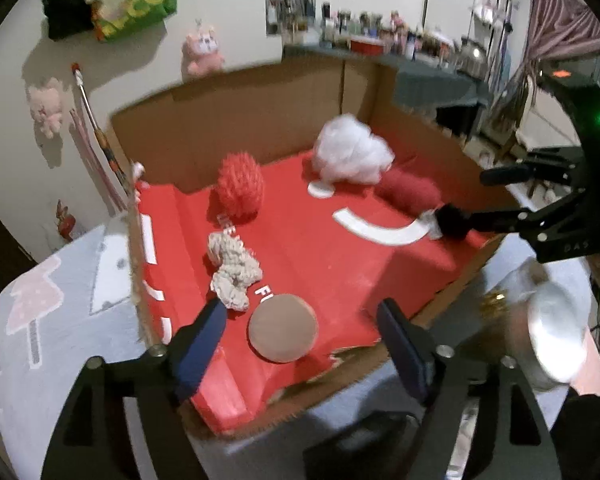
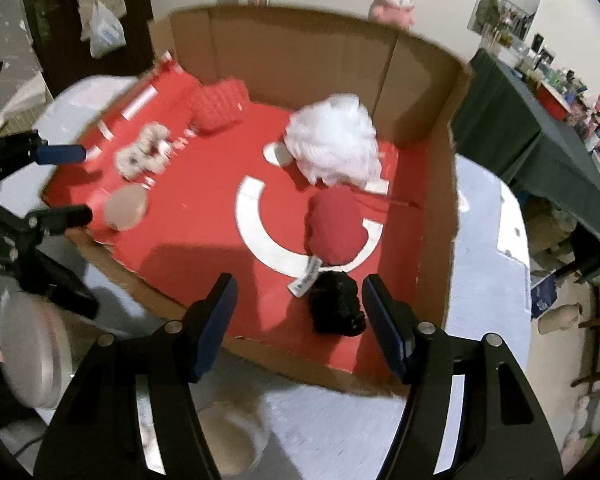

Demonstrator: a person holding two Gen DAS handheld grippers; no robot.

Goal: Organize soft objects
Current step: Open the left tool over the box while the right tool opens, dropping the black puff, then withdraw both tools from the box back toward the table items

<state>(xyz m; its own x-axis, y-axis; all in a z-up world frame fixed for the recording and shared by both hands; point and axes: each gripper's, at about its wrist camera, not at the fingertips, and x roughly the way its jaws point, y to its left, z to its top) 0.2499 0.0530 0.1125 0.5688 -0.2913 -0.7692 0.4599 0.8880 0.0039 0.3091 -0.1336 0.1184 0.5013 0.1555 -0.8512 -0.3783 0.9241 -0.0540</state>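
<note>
An open cardboard box (image 1: pixel 236 128) (image 2: pixel 300 60) with a red floor holds the soft objects. In the left wrist view I see a red fuzzy ball (image 1: pixel 239 188), a cream knitted piece (image 1: pixel 234 274), a round brown pad (image 1: pixel 283 328), a white fluffy wad (image 1: pixel 352 152) and a red plush with a black end (image 1: pixel 410 194). My left gripper (image 1: pixel 304 340) is open over the brown pad. In the right wrist view my right gripper (image 2: pixel 298 320) is open, just in front of the black end (image 2: pixel 337 304) of the red plush (image 2: pixel 334 226).
The box sits on a pale patterned cloth (image 1: pixel 48 300) (image 2: pixel 488 248). A shiny round metal object (image 1: pixel 554 336) lies right of the box's front. A dark-clothed table full of bottles (image 1: pixel 420 68) stands behind. Plush toys hang on the wall (image 1: pixel 202 50).
</note>
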